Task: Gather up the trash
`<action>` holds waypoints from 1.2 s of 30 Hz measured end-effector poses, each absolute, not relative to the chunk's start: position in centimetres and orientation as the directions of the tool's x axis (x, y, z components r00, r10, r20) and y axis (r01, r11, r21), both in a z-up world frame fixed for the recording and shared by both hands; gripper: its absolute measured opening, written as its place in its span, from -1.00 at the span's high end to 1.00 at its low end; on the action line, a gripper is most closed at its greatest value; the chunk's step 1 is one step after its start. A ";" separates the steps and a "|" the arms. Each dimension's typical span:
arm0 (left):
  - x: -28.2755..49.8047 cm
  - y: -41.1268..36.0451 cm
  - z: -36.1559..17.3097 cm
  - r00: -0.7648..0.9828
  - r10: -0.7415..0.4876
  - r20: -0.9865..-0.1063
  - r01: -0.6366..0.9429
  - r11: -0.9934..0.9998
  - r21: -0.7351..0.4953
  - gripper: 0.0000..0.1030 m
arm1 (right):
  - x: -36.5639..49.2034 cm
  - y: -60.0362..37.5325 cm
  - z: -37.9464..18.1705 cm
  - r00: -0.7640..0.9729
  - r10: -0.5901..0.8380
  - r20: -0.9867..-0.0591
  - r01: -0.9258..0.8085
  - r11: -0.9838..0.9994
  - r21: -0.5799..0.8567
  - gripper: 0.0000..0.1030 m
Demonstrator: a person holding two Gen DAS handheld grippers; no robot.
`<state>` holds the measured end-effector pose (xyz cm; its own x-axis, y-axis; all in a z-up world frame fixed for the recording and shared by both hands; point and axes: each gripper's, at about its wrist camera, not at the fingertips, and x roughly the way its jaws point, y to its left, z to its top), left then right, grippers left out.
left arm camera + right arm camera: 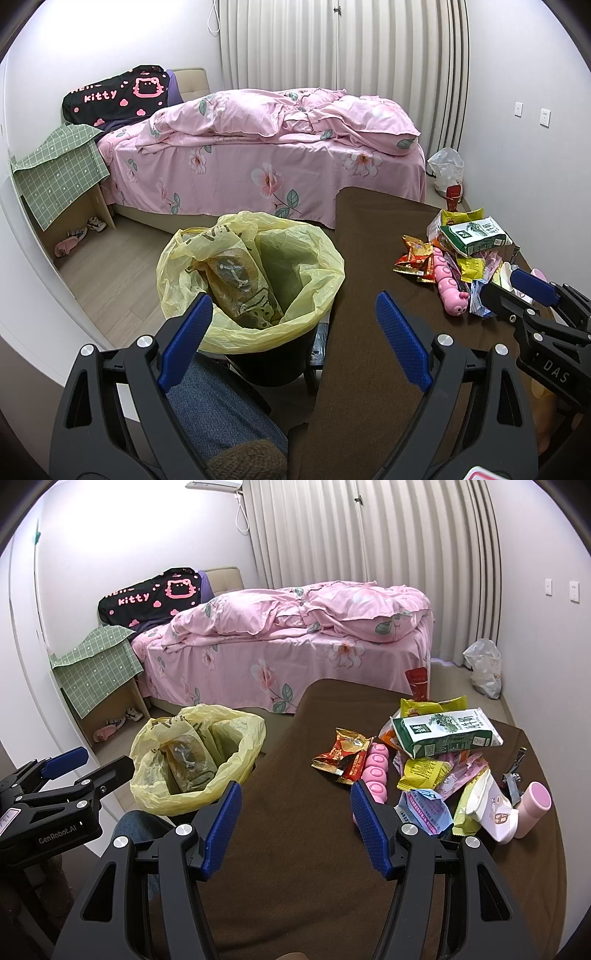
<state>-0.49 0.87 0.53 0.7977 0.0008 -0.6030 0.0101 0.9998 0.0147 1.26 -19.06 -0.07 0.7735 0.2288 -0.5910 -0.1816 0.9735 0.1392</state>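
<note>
A bin lined with a yellow bag [251,273] stands left of the brown table [369,295]; it also shows in the right wrist view [195,753]. A pile of snack wrappers [439,753] lies on the table's right part, with a green-white pack [447,734] on top, red wrappers [343,757] and a pink caterpillar toy [375,771]. The pile shows in the left wrist view [461,254]. My left gripper [291,325] is open and empty over the bin's near rim. My right gripper [295,812] is open and empty above the table, left of the pile.
A pink bed [266,155] fills the back. A green-clothed side table [62,173] stands at left with shoes under it. A white plastic bag [484,668] sits by the curtain. A pink bottle [532,808] and a nail clipper [513,775] lie right of the pile.
</note>
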 end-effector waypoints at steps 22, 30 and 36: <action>1.1 -0.3 -0.8 0.810 -0.082 -0.581 0.093 0.996 -0.012 -0.66 | 2.0 -24.4 -0.8 0.794 0.112 -0.597 -0.069 0.993 0.095 -0.13; 6.1 -5.1 -2.6 0.759 -0.249 -0.602 0.280 0.959 -0.044 -0.66 | 2.6 -31.0 -3.2 0.776 -0.003 -0.630 0.056 0.996 0.065 -0.13; 11.0 -9.6 -4.6 0.694 -0.339 -0.635 0.376 0.923 -0.082 -0.77 | 2.4 -34.6 -5.7 0.745 -0.046 -0.666 0.119 0.991 0.065 -0.13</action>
